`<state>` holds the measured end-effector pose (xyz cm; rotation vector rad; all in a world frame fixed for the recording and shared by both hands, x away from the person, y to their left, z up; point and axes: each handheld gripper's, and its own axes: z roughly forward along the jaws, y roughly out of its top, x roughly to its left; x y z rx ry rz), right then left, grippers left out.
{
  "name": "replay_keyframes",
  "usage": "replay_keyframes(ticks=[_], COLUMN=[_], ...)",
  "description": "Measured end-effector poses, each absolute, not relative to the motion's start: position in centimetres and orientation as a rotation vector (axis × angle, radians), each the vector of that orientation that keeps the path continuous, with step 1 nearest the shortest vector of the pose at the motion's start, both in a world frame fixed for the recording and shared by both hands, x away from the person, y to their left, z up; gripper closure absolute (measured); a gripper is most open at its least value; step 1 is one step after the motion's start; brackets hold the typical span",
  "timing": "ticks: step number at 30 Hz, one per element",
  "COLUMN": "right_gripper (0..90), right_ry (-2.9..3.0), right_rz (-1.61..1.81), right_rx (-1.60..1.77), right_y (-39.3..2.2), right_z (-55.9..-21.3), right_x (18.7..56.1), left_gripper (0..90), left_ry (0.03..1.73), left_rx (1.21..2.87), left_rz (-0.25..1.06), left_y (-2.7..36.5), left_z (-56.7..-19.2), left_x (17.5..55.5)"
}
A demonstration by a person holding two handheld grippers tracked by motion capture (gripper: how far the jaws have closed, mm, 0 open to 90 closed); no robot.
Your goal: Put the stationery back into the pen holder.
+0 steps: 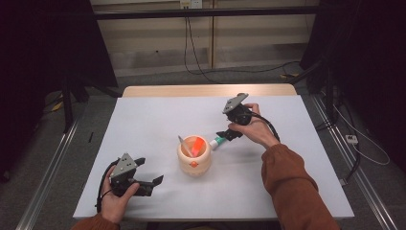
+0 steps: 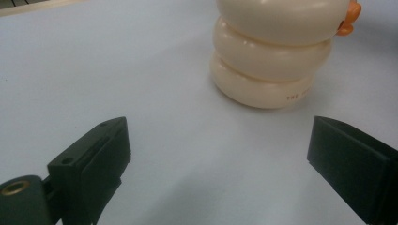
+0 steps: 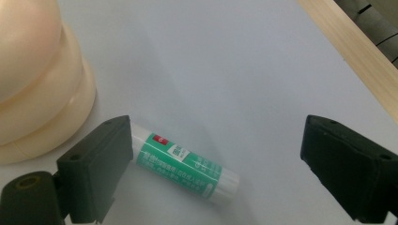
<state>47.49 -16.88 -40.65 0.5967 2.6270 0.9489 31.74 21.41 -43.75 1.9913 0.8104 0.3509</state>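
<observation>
- High view: the white table (image 1: 158, 120) is carrying a cream, ringed pot-shaped holder (image 1: 194, 160) near its middle, with an orange piece and a pale stick (image 1: 183, 144) standing up out of its mouth.
- The same view is showing the green-and-white glue stick (image 1: 218, 142) lying just right of the holder, with the right gripper (image 1: 229, 134) hanging over its far right end.
- The left gripper (image 1: 152, 181) is sitting well apart, at the near left of the table, pointing right toward the holder.
- Right gripper view: the label detail is coming through here, a green band with white print and a small red mark on the glue stick (image 3: 185, 161), which the high view is leaving too small to read.
- Here the stick is lying flat on the table, one end tucked behind the left finger (image 3: 96, 166), the white end reaching into the gap; the other finger (image 3: 349, 164) is standing well clear. The jaws are spread wide, gripping nothing.
- Left gripper view: the holder (image 2: 272, 51) is showing three stacked rings and an orange knob (image 2: 349, 18) on its side.
- The left gripper's jaws are also standing wide apart, holding nothing, the holder lying beyond them.
</observation>
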Motion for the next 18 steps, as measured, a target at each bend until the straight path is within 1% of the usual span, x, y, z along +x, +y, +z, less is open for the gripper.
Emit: replay_keyframes(ticks=[11,18], right_gripper=[11.0,12.2], right_ry=[2.74,2.823], right_rz=[0.837,0.714], right_rx=[0.411,0.315], right_y=[-15.9,-15.0], right_z=[-40.7,-41.8], right_x=[47.7,47.6], left_gripper=[6.1,6.1], left_ry=[0.814,0.815], left_rx=[1.986,1.988], left_rz=[0.352,0.351], left_y=[21.4,21.5], left_z=[-43.7,-43.8], left_x=[31.7,31.7])
